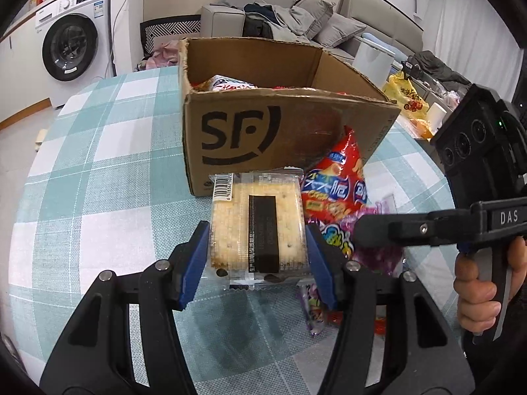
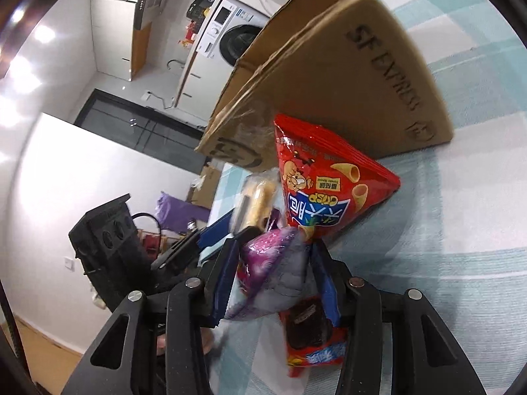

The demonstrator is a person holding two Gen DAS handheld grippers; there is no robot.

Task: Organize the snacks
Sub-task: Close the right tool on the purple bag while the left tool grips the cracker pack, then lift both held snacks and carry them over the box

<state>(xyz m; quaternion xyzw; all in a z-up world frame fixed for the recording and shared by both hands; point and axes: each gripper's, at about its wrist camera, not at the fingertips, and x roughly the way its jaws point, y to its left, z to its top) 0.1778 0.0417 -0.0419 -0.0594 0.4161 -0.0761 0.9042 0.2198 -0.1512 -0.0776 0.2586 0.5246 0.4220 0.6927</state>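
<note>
Cracker pack (image 1: 258,230) gripped, box (image 1: 280,131) reads "SF"

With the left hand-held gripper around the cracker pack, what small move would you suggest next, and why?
Probably lift the cracker pack up and forward over the near wall of the box. The left hand-held gripper has both pads against the pack's sides, the open box stands right behind it with snacks already inside, and its wall rises above the pack, so it likely needs height first.
</note>
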